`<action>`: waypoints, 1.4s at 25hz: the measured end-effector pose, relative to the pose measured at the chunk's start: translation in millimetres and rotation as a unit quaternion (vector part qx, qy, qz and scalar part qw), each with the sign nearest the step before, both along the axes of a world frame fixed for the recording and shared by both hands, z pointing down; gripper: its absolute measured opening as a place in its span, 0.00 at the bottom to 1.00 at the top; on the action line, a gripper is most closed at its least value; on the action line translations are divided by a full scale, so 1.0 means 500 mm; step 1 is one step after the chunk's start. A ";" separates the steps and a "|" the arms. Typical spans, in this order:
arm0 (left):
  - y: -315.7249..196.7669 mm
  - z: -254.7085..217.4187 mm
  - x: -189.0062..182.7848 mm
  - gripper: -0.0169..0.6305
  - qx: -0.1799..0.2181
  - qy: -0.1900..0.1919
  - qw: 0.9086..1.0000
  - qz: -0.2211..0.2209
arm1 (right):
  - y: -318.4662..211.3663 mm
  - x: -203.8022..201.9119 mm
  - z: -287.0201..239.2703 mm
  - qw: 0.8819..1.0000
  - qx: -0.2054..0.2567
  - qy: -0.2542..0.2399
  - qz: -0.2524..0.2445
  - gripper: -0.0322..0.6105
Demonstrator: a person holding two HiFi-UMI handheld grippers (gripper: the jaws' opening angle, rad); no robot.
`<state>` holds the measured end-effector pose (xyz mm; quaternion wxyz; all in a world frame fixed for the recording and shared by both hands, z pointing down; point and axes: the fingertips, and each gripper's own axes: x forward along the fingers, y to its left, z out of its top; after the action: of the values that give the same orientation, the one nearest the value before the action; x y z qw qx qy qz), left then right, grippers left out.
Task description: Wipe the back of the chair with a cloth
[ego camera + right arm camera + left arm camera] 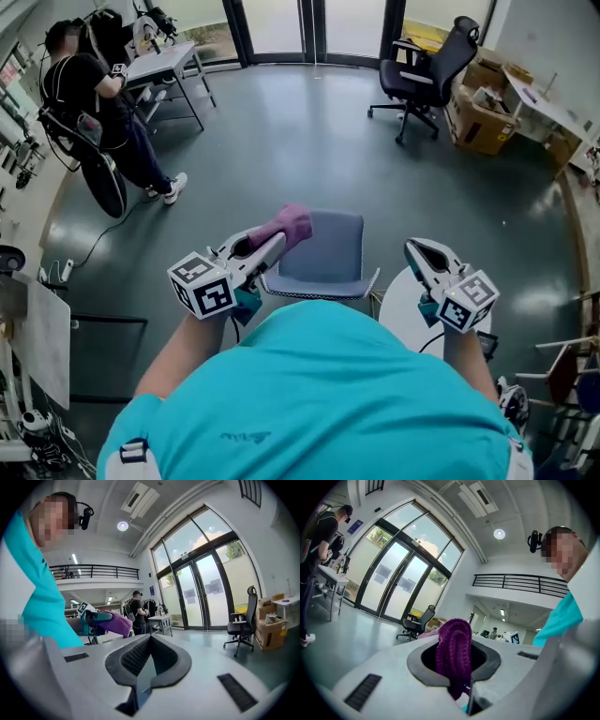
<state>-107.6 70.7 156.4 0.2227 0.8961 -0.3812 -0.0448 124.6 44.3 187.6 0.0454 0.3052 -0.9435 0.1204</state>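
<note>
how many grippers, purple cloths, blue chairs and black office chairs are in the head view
grippers: 2, left gripper and right gripper
purple cloth: 1
blue chair: 1
black office chair: 1
total: 5

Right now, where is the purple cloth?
In the head view, the purple cloth is pinched in the left claw, just left of centre, by the left side of the grey chair.
</note>
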 end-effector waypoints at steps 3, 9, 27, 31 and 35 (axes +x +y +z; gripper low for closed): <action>-0.024 0.009 0.076 0.12 -0.018 -0.027 0.999 -0.002 | -0.043 0.058 0.023 1.000 -0.013 -0.015 -0.012 0.04; -0.064 0.065 0.064 0.12 -0.040 -0.054 0.998 -0.018 | -0.115 0.046 0.085 0.999 -0.030 -0.036 -0.021 0.04; -0.159 0.644 -0.242 0.12 -0.171 -0.399 0.884 0.174 | -0.104 -0.151 0.215 0.989 -0.124 0.076 -0.003 0.04; -0.164 0.796 -0.238 0.12 -0.198 -0.466 0.821 0.264 | -0.108 -0.138 0.263 0.985 -0.147 0.085 0.009 0.04; -0.167 0.902 -0.231 0.12 -0.240 -0.493 0.779 0.305 | -0.096 -0.107 0.309 0.981 -0.170 0.091 0.022 0.04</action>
<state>-223.1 -12.6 607.2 0.2148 0.7827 -0.1440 0.5661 71.3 -3.6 342.2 0.1795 0.3230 -0.8944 0.2518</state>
